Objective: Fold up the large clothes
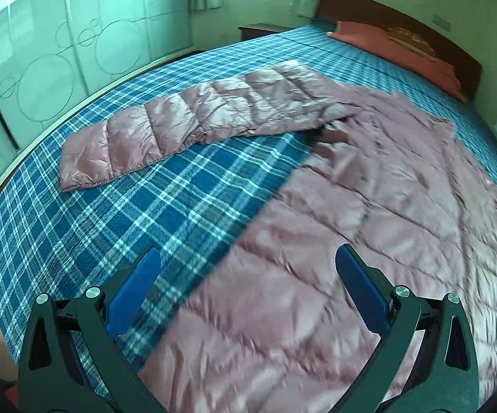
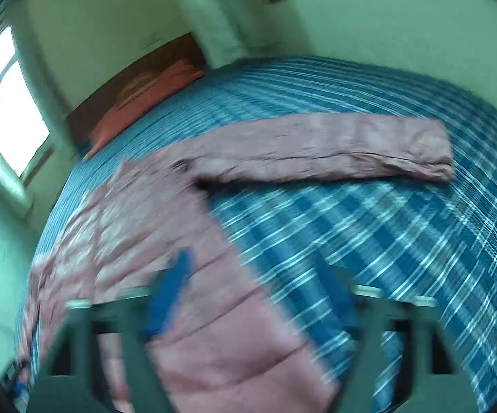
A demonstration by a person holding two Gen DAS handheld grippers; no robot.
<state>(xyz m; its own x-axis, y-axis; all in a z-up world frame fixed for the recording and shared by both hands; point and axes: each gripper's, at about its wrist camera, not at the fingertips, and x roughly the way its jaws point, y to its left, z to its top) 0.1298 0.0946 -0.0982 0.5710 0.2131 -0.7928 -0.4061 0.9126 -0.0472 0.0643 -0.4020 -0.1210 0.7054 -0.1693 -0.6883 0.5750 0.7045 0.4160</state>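
Observation:
A pink quilted down jacket (image 1: 351, 234) lies spread flat on the blue plaid bed (image 1: 128, 213). Its one sleeve (image 1: 193, 120) stretches out to the left in the left wrist view. My left gripper (image 1: 248, 261) is open and empty, hovering over the jacket's left body edge. In the right wrist view the jacket (image 2: 186, 247) lies at left and its other sleeve (image 2: 334, 148) stretches right over the bed (image 2: 420, 241). My right gripper (image 2: 255, 268) is open and empty above the jacket's right edge; this view is motion-blurred.
A red pillow (image 1: 396, 44) lies at the wooden headboard (image 1: 455, 44). A white wardrobe (image 1: 59, 51) stands along the bed's left side. A window (image 2: 11, 103) and pale walls surround the bed. A small nightstand (image 1: 265, 29) stands by the far corner.

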